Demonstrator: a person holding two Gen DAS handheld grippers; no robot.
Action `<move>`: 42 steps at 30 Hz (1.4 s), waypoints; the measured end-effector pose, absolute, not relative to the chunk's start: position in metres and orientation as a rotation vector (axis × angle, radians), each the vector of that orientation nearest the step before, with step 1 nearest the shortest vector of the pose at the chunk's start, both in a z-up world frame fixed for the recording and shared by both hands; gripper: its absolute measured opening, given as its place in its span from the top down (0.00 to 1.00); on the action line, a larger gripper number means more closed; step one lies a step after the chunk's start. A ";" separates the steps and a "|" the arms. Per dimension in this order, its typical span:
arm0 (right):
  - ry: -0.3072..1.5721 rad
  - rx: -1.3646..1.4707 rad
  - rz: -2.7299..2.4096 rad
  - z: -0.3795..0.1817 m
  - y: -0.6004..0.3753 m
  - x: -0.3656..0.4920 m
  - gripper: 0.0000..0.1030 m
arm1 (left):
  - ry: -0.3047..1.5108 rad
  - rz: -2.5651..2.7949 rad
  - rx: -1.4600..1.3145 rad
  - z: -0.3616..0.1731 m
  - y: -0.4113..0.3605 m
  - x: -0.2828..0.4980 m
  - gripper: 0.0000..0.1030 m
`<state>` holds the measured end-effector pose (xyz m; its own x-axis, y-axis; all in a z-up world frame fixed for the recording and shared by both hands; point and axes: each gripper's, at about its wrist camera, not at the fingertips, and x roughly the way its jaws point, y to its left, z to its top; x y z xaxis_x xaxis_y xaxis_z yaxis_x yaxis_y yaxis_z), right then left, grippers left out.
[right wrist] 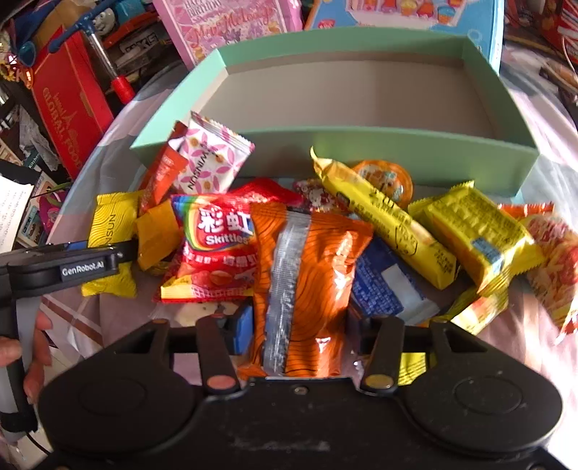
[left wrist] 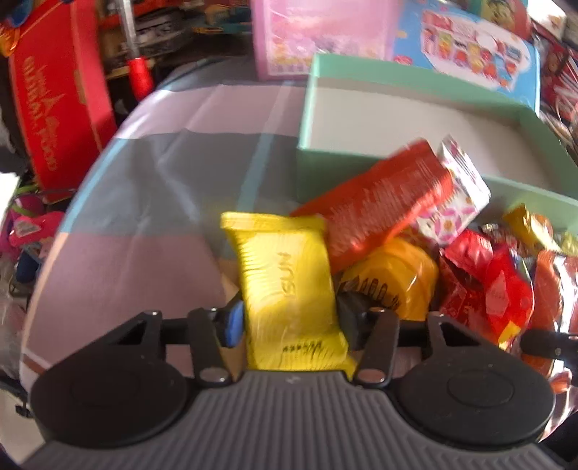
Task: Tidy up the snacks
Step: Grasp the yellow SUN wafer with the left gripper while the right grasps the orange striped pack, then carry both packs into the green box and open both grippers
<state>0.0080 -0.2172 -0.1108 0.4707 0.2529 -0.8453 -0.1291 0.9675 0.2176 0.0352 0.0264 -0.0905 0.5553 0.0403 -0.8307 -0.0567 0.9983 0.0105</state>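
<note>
Left gripper point(left wrist: 289, 321) clamped on a yellow Winsun packet point(left wrist: 285, 285), 1 pad on each long side, packet upright between the jaws with its crimped top edge pointing away. Same packet point(right wrist: 112, 231) shows in the right wrist view at the left edge of the pile, with the left gripper's black arm across it and fingers point(right wrist: 34, 347) of a hand on the handle below. Right gripper point(right wrist: 300, 329) closed on an orange striped packet point(right wrist: 310, 282) with a silver seam down its middle; blue pad tight against its left side, the right pad hidden behind the bag. Just left of it lies a red Skittles bag point(right wrist: 213, 249), partly over the orange packet's corner. Behind that, a pink-and-white Winson packet point(right wrist: 213, 159) leans on an orange-red sachet point(right wrist: 162, 173), both against the front wall of a mint-green open box point(right wrist: 325, 144), whose grey floor is bare. Right of the orange packet: a blue-and-white packet point(right wrist: 386, 289), a long yellow bar point(right wrist: 386, 224), a yellow block packet point(right wrist: 477, 235), a small jelly cup point(right wrist: 386, 180) near the box wall. All on a cloth-covered table point(left wrist: 144, 217) in grey, pink and pale-blue bands. Beyond the table, a red Global Food carton point(right wrist: 68, 108), a pink birthday box point(right wrist: 231, 25).
</note>
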 end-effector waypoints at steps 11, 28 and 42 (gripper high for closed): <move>1.006 0.241 0.246 -0.081 -0.248 0.013 0.53 | 0.929 0.002 -0.110 -0.039 0.056 0.025 0.52; 0.929 0.247 0.063 -0.031 -0.344 0.191 0.53 | 0.883 -0.129 -0.036 -0.012 -0.004 0.221 0.52; 1.041 0.241 0.047 -0.092 -0.348 0.280 0.41 | 0.938 -0.113 0.050 -0.064 -0.032 0.309 0.35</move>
<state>0.2803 -0.3482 -0.0923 0.5065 0.1529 -0.8486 0.0750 0.9726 0.2200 0.3090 -0.0316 -0.0644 0.5858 -0.0750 -0.8070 0.1183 0.9930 -0.0064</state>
